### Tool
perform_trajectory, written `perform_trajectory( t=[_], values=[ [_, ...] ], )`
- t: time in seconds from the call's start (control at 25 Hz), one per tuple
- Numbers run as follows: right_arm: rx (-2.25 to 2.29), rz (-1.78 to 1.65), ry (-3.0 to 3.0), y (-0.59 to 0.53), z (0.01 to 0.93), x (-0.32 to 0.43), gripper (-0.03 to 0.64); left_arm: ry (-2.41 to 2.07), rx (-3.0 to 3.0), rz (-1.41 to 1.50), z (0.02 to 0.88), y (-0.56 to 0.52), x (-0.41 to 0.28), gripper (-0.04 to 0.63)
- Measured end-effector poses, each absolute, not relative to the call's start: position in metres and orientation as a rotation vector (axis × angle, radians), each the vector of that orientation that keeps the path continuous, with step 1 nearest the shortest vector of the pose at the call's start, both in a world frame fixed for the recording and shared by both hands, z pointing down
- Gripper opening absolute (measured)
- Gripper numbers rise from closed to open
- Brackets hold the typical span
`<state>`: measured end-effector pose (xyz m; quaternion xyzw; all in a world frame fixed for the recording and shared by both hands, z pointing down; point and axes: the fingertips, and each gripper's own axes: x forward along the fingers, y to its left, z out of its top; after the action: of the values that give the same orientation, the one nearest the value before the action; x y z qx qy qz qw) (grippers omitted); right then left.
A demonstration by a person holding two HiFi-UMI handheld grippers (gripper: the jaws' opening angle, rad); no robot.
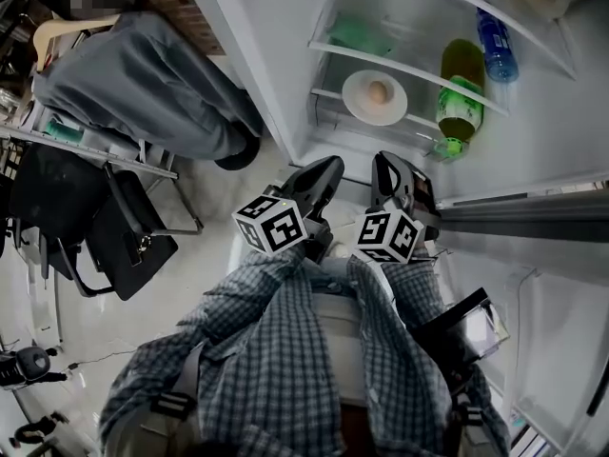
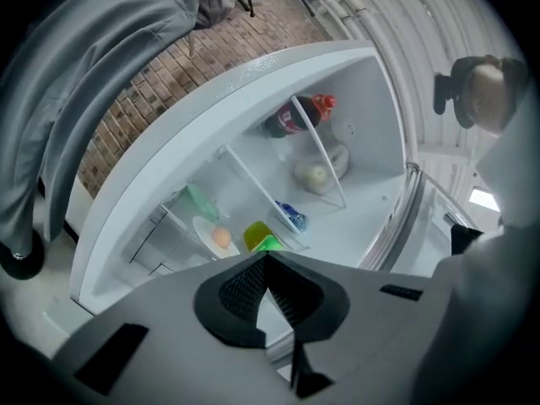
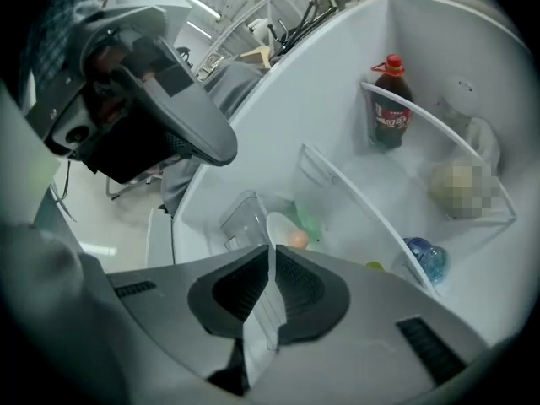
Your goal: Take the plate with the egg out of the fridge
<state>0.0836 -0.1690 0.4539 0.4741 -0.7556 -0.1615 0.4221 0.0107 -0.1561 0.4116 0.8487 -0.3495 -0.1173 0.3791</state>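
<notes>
White plate (image 1: 374, 98) with egg (image 1: 378, 91) on fridge shelf (image 1: 331, 104), green bottle (image 1: 460, 98) right of plate. Left gripper (image 1: 330, 167), right gripper (image 1: 386, 163) below plate, outside fridge; fingers (image 2: 240, 287) closed, empty.

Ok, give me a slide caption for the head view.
The left gripper and right gripper held before the open fridge; plate with egg inside, beside a green bottle.

I saw a green bottle (image 1: 461, 93) near a blue bottle (image 1: 497, 46), a cola bottle (image 3: 390, 104) higher up, a black bag (image 1: 128, 241).
</notes>
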Motion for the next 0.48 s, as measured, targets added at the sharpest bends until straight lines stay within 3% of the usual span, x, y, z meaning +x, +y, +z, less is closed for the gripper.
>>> perform_trajectory(
  t=[0.24, 0.48],
  values=[
    [1.147, -0.448, -1.828, -0.199, 0.469, 0.086, 0.064, -0.826, 2.16, -0.253, 0.417, -0.161, 0.019, 0.006],
    [1.041, -0.572, -1.711, -0.22, 0.488, 0.089, 0.072, -0.785, 2.134, -0.24, 0.423, -0.164, 0.024, 0.006]
  ],
)
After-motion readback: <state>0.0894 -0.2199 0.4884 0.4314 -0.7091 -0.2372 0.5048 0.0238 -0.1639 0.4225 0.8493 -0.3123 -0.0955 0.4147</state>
